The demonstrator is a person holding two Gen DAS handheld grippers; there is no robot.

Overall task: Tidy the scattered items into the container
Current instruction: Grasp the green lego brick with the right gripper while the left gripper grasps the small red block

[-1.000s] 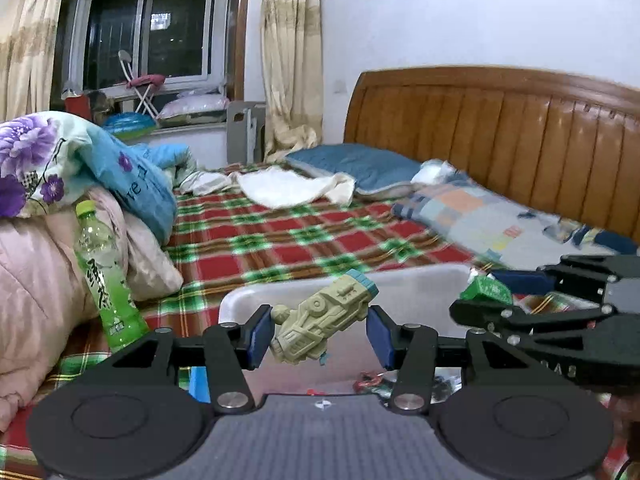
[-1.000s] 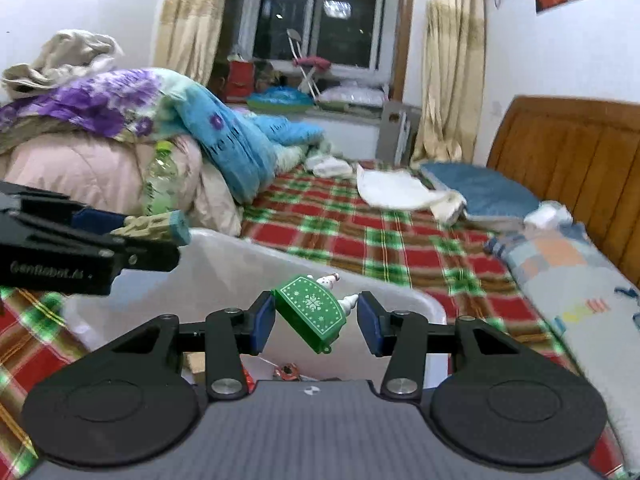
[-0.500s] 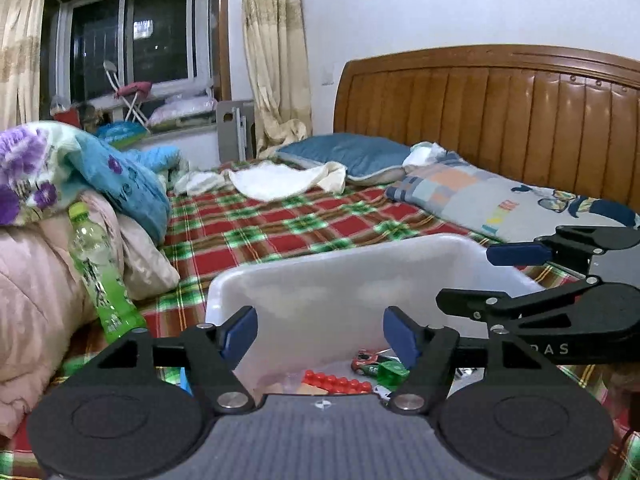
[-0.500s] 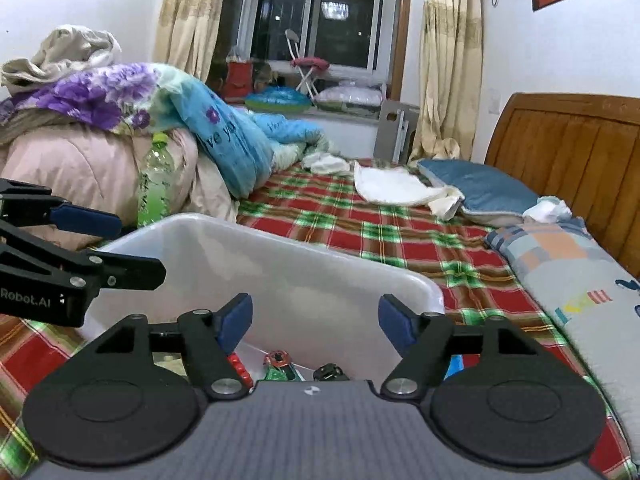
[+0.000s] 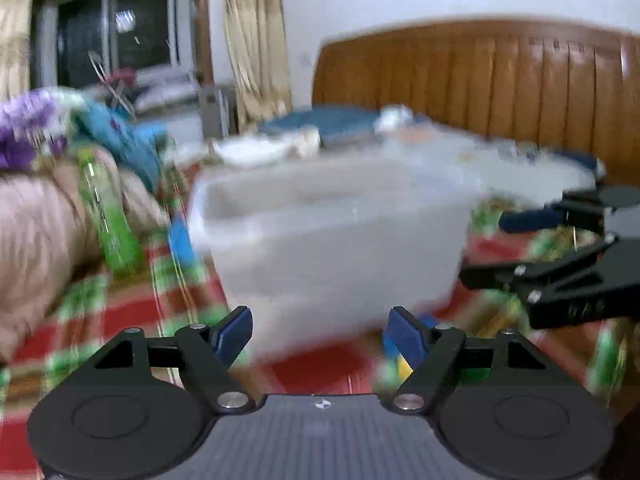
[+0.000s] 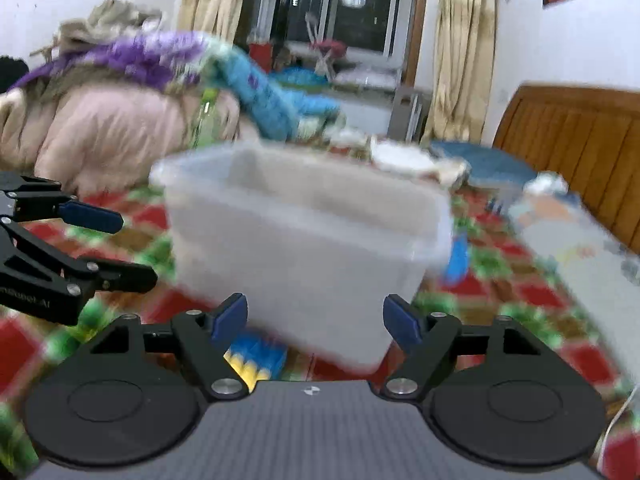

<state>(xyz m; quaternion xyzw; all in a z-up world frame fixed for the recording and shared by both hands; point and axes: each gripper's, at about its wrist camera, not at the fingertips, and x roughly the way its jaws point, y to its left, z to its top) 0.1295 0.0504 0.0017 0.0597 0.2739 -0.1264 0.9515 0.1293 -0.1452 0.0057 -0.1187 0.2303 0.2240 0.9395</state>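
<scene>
A translucent white plastic bin (image 5: 332, 236) stands on the plaid bedspread, seen from the side in both views (image 6: 304, 248); its contents are hidden. Both views are motion-blurred. My left gripper (image 5: 322, 338) is open and empty, low in front of the bin. My right gripper (image 6: 316, 322) is open and empty, also low in front of the bin. A blue and yellow toy (image 6: 254, 356) lies on the bed by the bin's near corner; it shows in the left wrist view (image 5: 402, 360). Each gripper appears in the other's view, right (image 5: 560, 256) and left (image 6: 92, 248).
A green drink bottle (image 5: 108, 220) leans against piled pink and floral bedding (image 6: 104, 128) at left. A blue item (image 6: 456, 256) lies beside the bin. Pillows (image 6: 580, 248) and the wooden headboard (image 5: 500, 80) are at right.
A second ago the left gripper held a tan toy vehicle and the right a green toy above the bin; both opened and dropped them in. Both grippers have since pulled back and lowered.
</scene>
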